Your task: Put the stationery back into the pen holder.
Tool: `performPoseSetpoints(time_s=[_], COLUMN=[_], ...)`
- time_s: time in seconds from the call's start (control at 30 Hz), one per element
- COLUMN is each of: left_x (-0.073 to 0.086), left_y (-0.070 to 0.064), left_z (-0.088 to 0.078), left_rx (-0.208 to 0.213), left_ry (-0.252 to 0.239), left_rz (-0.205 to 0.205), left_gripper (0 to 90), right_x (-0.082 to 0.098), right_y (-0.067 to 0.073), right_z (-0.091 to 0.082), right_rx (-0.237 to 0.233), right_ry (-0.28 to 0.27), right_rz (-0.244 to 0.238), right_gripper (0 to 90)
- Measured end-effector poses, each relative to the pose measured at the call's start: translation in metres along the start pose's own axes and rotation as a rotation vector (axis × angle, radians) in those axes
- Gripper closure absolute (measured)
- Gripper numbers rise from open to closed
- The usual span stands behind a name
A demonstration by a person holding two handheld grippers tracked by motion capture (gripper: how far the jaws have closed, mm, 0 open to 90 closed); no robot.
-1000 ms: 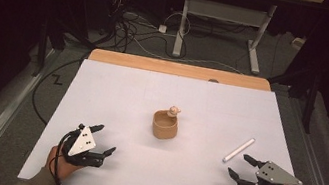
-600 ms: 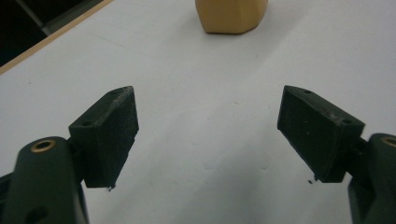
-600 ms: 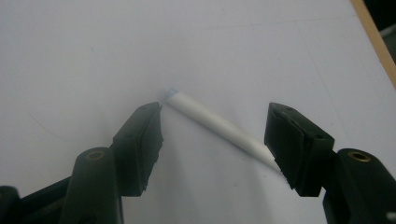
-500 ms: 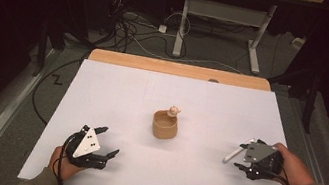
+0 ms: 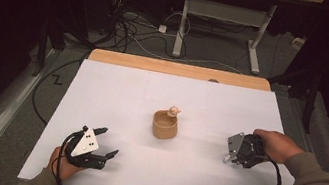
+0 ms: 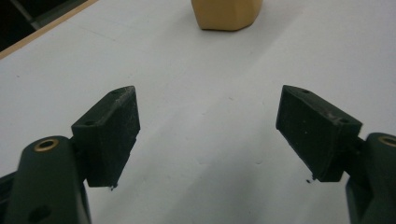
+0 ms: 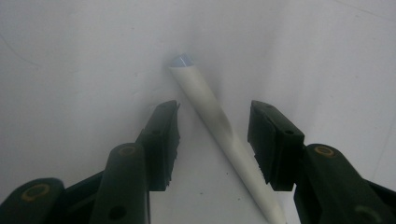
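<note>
A white stick [image 7: 201, 91] lies flat on the white tabletop [image 5: 122, 90], between the jaws of my right gripper [image 7: 215, 116]. The jaws have just been closing around it; the right pad [image 7: 271, 140] is close to the stick, while the left pad [image 7: 163, 140] stands apart from it. In the high view this right gripper [image 5: 231, 157] points down at the table's right side, covering most of the stick [image 5: 226, 158]. My left gripper [image 5: 110, 141] rests open near the front left, its jaws [image 6: 208, 107] wide with nothing between them. A tan cup [image 5: 165, 125] stands mid-table.
A small pale figure [image 5: 174, 110] perches on the cup's far rim. The cup's base [image 6: 226, 14] lies ahead of the left gripper. A wooden strip [image 5: 176, 68] borders the table's far edge; cables [image 5: 128, 25] and desk legs [image 5: 182, 24] lie beyond.
My right hand has moved away from the front edge and over the white stick, and its jaws have narrowed around it. The left gripper has stayed put.
</note>
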State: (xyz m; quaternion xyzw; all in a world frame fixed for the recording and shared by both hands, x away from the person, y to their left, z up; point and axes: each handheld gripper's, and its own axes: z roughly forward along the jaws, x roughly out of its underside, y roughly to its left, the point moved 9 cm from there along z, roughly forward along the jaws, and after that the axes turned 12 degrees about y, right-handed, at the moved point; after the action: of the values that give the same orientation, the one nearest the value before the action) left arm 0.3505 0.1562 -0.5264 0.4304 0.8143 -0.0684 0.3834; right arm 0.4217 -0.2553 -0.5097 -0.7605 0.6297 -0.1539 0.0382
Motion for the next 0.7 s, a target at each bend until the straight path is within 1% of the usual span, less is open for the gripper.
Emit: performPoseSetpoints(time_s=[0.03,0.07,0.13,0.23,0.27,0.3,0.37,0.4,0.43,0.47,0.5,0.6,0.63,0.67,0.7], left_x=[0.0,0.0,0.0,0.001,0.001,0.001,0.002,0.002,0.002,0.002,0.002,0.002,0.002,0.001,0.001], left_y=[0.0,-0.001,-0.001,0.0,0.001,0.001,0.001,0.001,0.001,0.001,0.001,0.001,0.001,0.001,0.001], left_z=[0.0,0.0,0.0,0.0,0.0,0.0,0.0,0.001,0.001,0.001,0.0,0.0,0.0,-0.001,-0.001], left_rx=[0.005,0.014,0.01,0.013,0.016,0.017,0.017,0.019,0.019,0.018,0.02,0.016,0.016,0.014,0.012], left_ry=[-0.002,0.0,-0.001,0.0,-0.002,-0.002,0.001,0.001,0.002,0.001,0.0,0.0,-0.001,-0.002,-0.001], left_rz=[-0.002,-0.01,-0.011,-0.012,-0.015,-0.018,-0.016,-0.018,-0.018,-0.018,-0.019,-0.02,-0.018,-0.017,-0.017], left_gripper=[20.6,20.7,21.4,21.5,21.6,21.7,21.7,22.1,22.1,22.1,22.1,22.3,22.3,22.3,22.3], right_x=[-0.001,-0.003,-0.007,-0.011,-0.011,-0.012,-0.013,-0.014,-0.014,-0.014,-0.014,-0.014,-0.016,-0.017,-0.017], right_y=[0.002,0.002,0.003,0.003,0.002,0.001,0.002,0.002,0.002,0.003,0.005,0.005,0.004,0.003,0.003], right_z=[0.001,0.002,0.005,0.01,0.01,0.009,0.01,0.01,0.01,0.01,0.01,0.009,0.007,0.006,0.006], right_rx=[-0.014,-0.024,-0.04,-0.049,-0.056,-0.055,-0.063,-0.065,-0.065,-0.067,-0.077,-0.061,-0.03,-0.024,-0.024], right_ry=[0.007,0.007,0.018,0.048,0.046,0.04,0.039,0.048,0.048,0.05,0.06,0.062,0.053,0.039,0.039], right_rz=[0.01,-0.004,-0.038,-0.094,-0.11,-0.12,-0.143,-0.188,-0.188,-0.197,-0.21,-0.213,-0.203,-0.203,-0.203], right_gripper=[56.0,57.1,58.7,60.4,61.7,65.5,68.6,72.7,72.7,76.8,78.5,79.2,79.3,79.3,79.3])
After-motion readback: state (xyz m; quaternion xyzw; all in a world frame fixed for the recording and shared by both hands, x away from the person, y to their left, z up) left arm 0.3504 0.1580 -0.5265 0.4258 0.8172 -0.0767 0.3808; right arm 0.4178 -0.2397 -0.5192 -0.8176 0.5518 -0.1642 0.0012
